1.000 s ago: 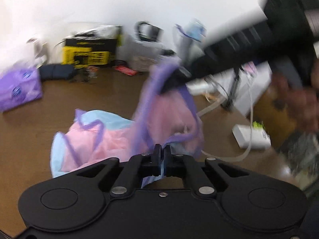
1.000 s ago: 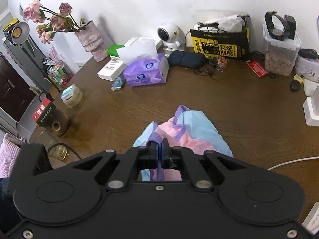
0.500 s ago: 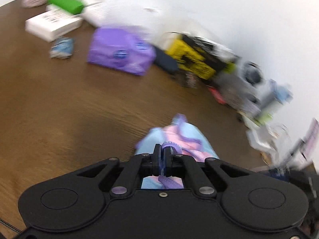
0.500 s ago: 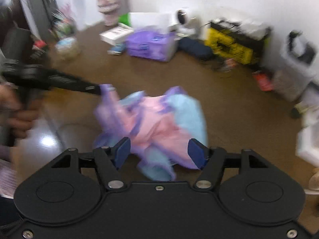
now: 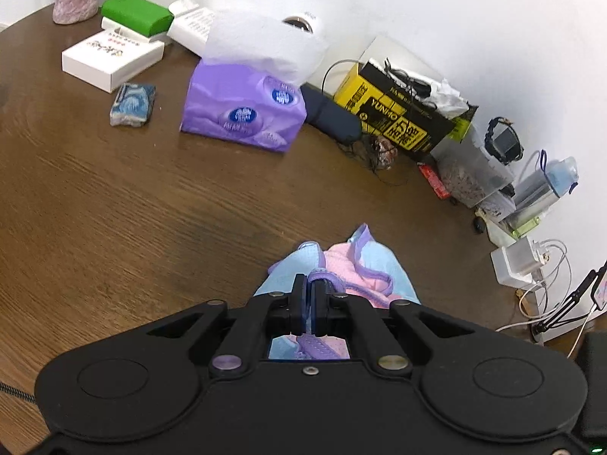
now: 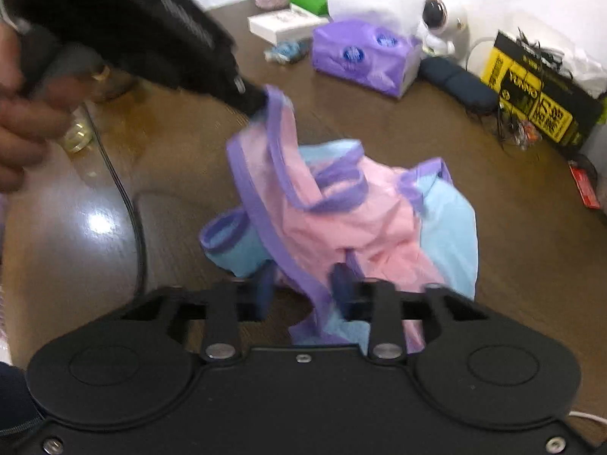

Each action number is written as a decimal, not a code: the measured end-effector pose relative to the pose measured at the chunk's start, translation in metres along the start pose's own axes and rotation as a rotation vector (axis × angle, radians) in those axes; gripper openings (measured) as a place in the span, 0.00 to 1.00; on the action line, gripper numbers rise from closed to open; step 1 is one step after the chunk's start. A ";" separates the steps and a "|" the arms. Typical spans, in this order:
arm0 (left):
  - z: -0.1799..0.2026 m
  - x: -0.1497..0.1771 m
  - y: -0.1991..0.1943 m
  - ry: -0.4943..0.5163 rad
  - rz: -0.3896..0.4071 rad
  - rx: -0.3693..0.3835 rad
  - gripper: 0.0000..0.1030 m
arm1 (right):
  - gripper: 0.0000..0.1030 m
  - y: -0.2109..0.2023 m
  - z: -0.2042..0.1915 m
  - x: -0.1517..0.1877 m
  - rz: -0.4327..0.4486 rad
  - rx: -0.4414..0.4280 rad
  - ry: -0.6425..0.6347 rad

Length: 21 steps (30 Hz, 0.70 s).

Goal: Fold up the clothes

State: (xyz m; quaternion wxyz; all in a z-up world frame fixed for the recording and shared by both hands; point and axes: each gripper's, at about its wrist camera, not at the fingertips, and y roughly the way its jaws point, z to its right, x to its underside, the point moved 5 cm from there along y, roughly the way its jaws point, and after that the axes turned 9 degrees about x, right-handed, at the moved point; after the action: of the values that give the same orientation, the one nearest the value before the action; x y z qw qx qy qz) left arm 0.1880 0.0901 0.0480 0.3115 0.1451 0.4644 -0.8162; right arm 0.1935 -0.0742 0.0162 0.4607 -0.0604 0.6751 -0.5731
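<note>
A small pink and light-blue garment (image 6: 341, 220) with purple trim lies crumpled on the brown wooden table (image 5: 114, 208). My left gripper (image 5: 311, 284) is shut on a purple edge of it. The right wrist view shows that gripper (image 6: 258, 102) at the upper left, lifting a corner of the garment, with a person's hand behind it. My right gripper (image 6: 303, 288) is low over the near side of the garment, its jaws closing. A purple hem runs between the fingers, and a gap still shows on both sides of it.
A purple tissue pack (image 5: 242, 110), white boxes (image 5: 110, 60), a green box (image 5: 136, 15) and a yellow-black box (image 5: 402, 113) line the far side. A clear container (image 5: 474, 174), a power strip (image 5: 516, 265) and cables sit at the right. A black cable (image 6: 125, 197) crosses the table's left.
My right gripper let go of the garment, opened wide, dropped toward the cloth and has narrowed around a purple hem. My left gripper swung leftward, still clamped on the trim.
</note>
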 end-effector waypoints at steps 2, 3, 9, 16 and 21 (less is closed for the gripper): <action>0.001 0.000 0.000 0.017 0.007 -0.004 0.02 | 0.07 0.001 0.007 0.001 -0.010 0.014 0.028; 0.003 0.000 0.000 0.040 0.004 -0.018 0.04 | 0.06 -0.004 0.012 -0.002 0.003 0.014 0.058; 0.022 0.007 -0.005 0.249 0.011 -0.187 0.97 | 0.05 -0.062 0.052 -0.030 0.129 -0.012 0.248; 0.064 0.032 -0.041 0.433 0.080 -0.079 0.97 | 0.05 -0.125 0.075 -0.062 0.213 -0.033 0.275; 0.120 0.060 -0.031 0.749 0.124 -0.074 0.97 | 0.05 -0.152 0.078 -0.083 0.213 -0.014 0.236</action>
State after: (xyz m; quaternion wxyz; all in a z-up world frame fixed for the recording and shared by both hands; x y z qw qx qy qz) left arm 0.1285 -0.0228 0.1007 0.1743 0.4498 0.5657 -0.6688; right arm 0.2266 -0.1302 0.1947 0.4360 0.0759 0.7311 -0.5193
